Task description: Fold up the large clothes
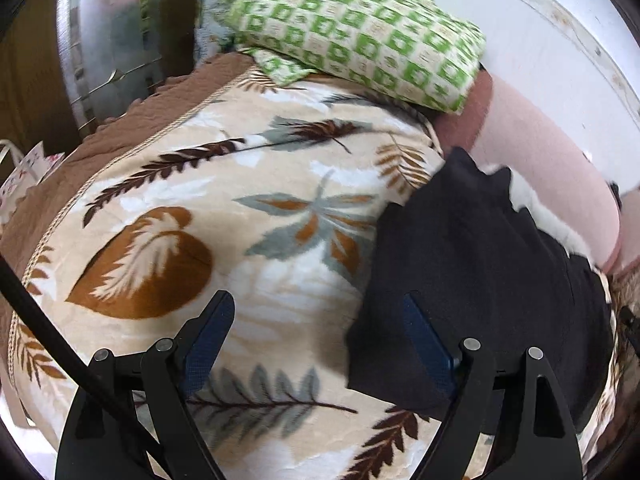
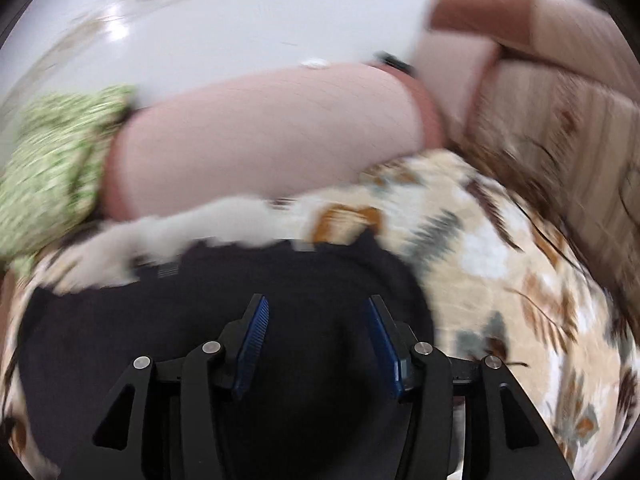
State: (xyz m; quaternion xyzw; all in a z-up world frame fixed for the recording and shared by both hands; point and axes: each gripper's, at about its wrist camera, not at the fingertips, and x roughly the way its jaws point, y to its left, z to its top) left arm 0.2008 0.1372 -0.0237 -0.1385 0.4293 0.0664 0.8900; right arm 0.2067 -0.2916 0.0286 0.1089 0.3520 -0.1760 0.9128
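The black garment (image 1: 480,280) lay spread on the bed's leaf-patterned blanket (image 1: 240,200), with a strip of white fabric (image 2: 192,220) showing along its far edge, a green-checked pillow (image 1: 360,32) farther up the bed and a pink bolster (image 2: 260,136) against the wall behind it. The left claw (image 1: 318,320) stood wide apart above the blanket, one blue pad (image 1: 424,340) over the garment's near edge and nothing gripped between the two. The right claw (image 2: 316,332), in a blurred view, hung partly open above the dark cloth, empty as well.
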